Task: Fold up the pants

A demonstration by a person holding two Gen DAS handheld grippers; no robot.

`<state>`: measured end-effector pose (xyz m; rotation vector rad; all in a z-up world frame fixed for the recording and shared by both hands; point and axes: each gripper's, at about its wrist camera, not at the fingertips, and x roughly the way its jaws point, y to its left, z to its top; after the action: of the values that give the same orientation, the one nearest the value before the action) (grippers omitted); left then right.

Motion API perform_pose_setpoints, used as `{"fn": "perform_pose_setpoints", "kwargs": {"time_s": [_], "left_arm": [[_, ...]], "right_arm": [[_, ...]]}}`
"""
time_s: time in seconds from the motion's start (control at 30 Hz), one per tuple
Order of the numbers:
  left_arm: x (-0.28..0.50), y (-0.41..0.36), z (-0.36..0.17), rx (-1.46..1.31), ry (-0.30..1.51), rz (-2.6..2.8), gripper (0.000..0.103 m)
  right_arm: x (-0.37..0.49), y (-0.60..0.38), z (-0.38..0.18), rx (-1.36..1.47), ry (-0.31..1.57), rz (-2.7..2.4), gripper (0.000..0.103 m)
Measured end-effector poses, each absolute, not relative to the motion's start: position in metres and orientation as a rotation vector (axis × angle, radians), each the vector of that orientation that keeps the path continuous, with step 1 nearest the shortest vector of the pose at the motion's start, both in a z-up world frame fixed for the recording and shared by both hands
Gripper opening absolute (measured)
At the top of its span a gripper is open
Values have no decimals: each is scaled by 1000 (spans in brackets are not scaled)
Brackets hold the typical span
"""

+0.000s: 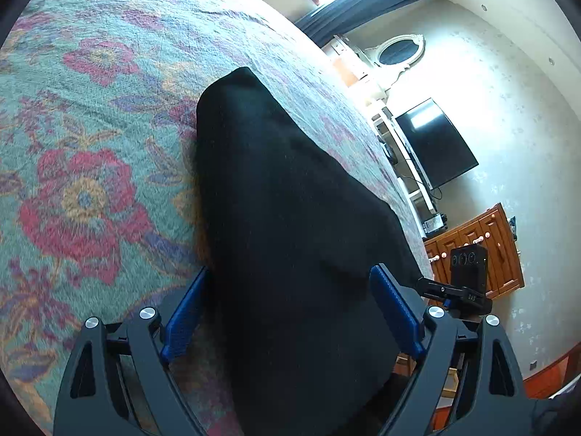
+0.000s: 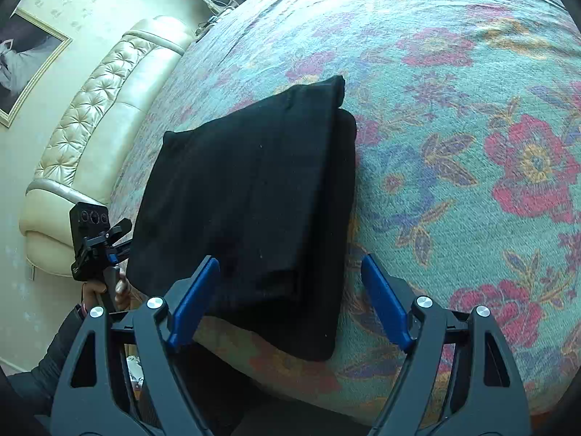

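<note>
The black pants [image 1: 283, 181] lie folded into a thick rectangular stack on the floral bedspread [image 1: 90, 109]. In the left wrist view my left gripper [image 1: 290, 270] straddles the stack's near end, blue pads wide apart on either side, not squeezing the cloth. In the right wrist view the pants [image 2: 254, 181] show several stacked layers along their right edge. My right gripper [image 2: 290, 258] hovers open over the near right corner, its left finger [image 2: 192, 301] above the cloth and its right finger over the bedspread [image 2: 454, 145]. The left gripper's body [image 2: 94, 239], held by a hand, shows at the stack's left side.
A cream tufted headboard [image 2: 101, 91] curves behind the bed on the left of the right wrist view. Across the room stand a wall television [image 1: 435, 145], a wooden dresser [image 1: 483, 247] and dark curtains [image 1: 370, 3]. The bed's edge runs close under both grippers.
</note>
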<state>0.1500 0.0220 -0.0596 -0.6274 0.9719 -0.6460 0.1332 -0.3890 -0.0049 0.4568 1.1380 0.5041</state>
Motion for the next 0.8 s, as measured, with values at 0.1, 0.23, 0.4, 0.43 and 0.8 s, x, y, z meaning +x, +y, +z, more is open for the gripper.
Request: {"fn": "perform_pose_setpoints", "kwargs": {"time_s": [0.1, 0.23, 0.4, 0.43, 0.8], "left_arm": [[168, 23, -66, -652, 1011, -687, 87], [180, 17, -67, -627, 1014, -704, 87], [185, 6, -67, -587, 1016, -726, 90], [186, 4, -67, -580, 1014, -727, 91], [186, -3, -67, -544, 1035, -734, 92]], "right_arm": [[142, -387, -6, 442, 1152, 513, 80], [151, -375, -5, 415, 1155, 524, 80], [157, -365, -8, 397, 1163, 546, 82], [158, -365, -9, 404, 1165, 552, 82], [168, -366, -16, 477, 1166, 601, 82]]}}
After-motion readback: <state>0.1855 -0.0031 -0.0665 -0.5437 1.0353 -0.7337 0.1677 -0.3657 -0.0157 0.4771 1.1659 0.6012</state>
